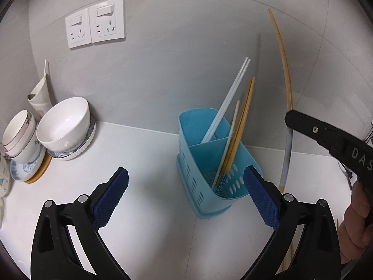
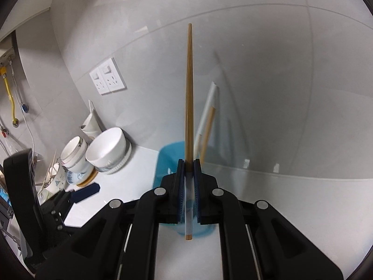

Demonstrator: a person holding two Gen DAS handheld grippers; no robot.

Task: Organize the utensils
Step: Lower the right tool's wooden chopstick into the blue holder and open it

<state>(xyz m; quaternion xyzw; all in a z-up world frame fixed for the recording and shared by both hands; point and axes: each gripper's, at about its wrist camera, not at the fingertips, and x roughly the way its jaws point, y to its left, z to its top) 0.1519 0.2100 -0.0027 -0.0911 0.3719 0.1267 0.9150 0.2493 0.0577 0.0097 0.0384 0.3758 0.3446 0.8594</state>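
Bamboo-coloured long chopstick [image 2: 189,98] pinched upright in the right gripper [image 2: 189,163], hovering right beside the blue slotted plastic utensil caddy [image 1: 207,163], left gripper [image 1: 186,196] spread wide, empty, facing it.

We've got a light blue caddy [image 1: 205,163] on a white worktop [image 1: 151,158], holding white chopsticks [image 1: 229,98] and tan ones [image 1: 242,126], one with a blue dotted tip. Bowls [image 1: 67,123] are white, plates [image 1: 30,168] blue-patterned, wall [image 1: 174,58] grey, pads [image 1: 112,198] navy and knurled.
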